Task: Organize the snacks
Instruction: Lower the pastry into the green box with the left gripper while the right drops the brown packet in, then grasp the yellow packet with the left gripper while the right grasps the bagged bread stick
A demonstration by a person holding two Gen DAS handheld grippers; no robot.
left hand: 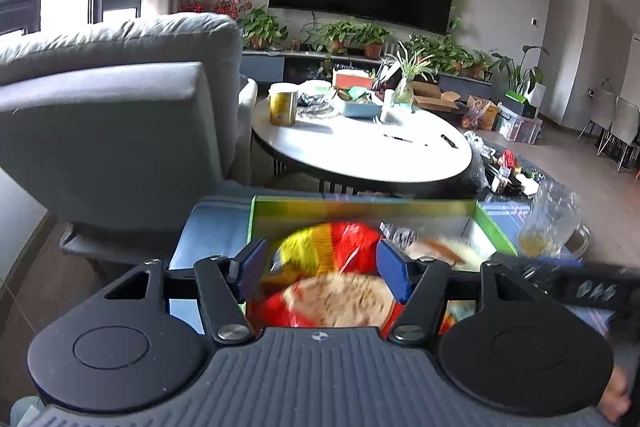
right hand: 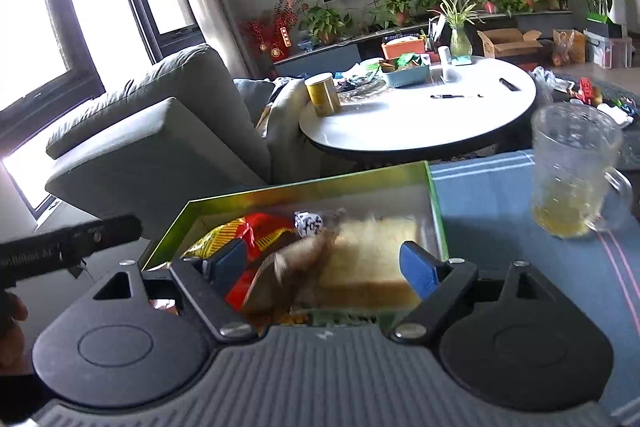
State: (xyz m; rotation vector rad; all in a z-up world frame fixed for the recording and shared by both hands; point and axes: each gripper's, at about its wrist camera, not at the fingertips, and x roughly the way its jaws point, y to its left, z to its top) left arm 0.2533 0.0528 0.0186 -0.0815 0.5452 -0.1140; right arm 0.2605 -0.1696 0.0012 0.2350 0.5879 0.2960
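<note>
A green-rimmed box [left hand: 360, 205] sits on a blue cloth just ahead of both grippers. In the left wrist view a red and yellow snack bag [left hand: 332, 259] lies in it, blurred, between the blue pads [left hand: 252, 267] of my left gripper [left hand: 322, 267]. Those pads stand apart and do not press on the bag. In the right wrist view the same box [right hand: 304, 187] holds the red bag [right hand: 260, 231], a small white wrapped sweet [right hand: 308, 223] and a packed bread slice [right hand: 372, 259]. My right gripper [right hand: 324, 265] is wide open over them, with a blurred brown snack [right hand: 296, 263] between its fingers.
A glass mug [right hand: 572, 171] with a little yellow liquid stands on the blue cloth right of the box. Beyond are a round white table [right hand: 420, 119] with a yellow tin and clutter, and a grey armchair [right hand: 160, 131] at the left. The left gripper's body [right hand: 72, 247] shows at the left.
</note>
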